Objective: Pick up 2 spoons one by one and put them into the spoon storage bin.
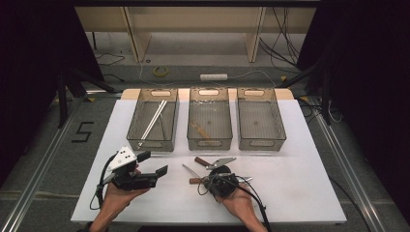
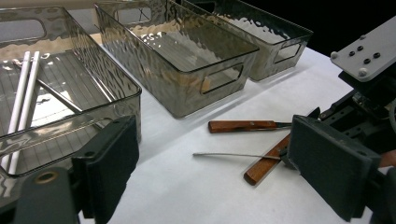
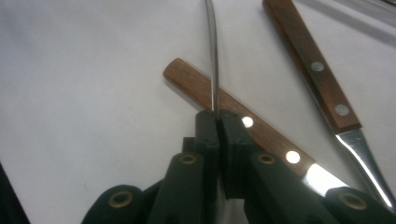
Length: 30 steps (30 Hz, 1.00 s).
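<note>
On the white bench (image 1: 300, 188) in the high view, the right claw (image 1: 209, 182) is seen shut on a thin metal utensil (image 1: 189, 170) pointing toward ten o'clock, the left claw (image 1: 155, 163) held wide at nine o'clock, while in the right gripper view the utensil (image 3: 213, 56) is pinched edge-on, running to twelve o'clock over a wooden-handled knife (image 3: 205, 88).

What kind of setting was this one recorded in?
Probably a lab or studio recording bay, not a kitchen: a white table on a taped floor with loose cables, black curtains either side, and three clear bins lined up for sorting cutlery.
</note>
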Motion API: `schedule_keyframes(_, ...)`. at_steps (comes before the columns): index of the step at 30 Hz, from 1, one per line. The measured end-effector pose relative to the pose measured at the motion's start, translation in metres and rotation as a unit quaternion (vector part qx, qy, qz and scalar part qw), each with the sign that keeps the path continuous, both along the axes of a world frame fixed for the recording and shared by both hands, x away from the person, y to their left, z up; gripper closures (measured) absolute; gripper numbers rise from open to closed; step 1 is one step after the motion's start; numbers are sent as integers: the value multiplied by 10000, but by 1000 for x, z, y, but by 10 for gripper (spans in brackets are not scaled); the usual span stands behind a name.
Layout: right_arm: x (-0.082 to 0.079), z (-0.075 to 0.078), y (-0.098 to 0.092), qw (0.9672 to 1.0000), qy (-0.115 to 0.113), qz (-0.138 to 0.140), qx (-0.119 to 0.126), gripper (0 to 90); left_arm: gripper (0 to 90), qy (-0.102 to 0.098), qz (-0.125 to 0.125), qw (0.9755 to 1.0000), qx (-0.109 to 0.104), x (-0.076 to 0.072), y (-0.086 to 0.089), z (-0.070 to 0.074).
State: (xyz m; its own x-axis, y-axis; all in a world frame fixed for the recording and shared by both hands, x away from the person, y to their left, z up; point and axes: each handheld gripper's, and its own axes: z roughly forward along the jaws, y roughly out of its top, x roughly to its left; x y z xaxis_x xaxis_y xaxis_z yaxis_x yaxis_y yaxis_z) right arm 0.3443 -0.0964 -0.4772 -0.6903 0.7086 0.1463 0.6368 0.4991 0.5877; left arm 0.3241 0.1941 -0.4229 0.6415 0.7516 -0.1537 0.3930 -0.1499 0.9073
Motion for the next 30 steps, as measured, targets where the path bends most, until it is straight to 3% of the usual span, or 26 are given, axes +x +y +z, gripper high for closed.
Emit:
schedule_keyframes(6,2,0,-4,10000,63,-22,26,899,160,-10,2,10000,7,0,0,0)
schedule_keyframes(15,2,10,-11,9999,-90,73,90,900,161,-24,22,10000,-25,-1,0,1)
schedule_keyframes(30,18,50,-46,9964,-555,-184,606,900,160,-39,74,9999,-125,0,2,1)
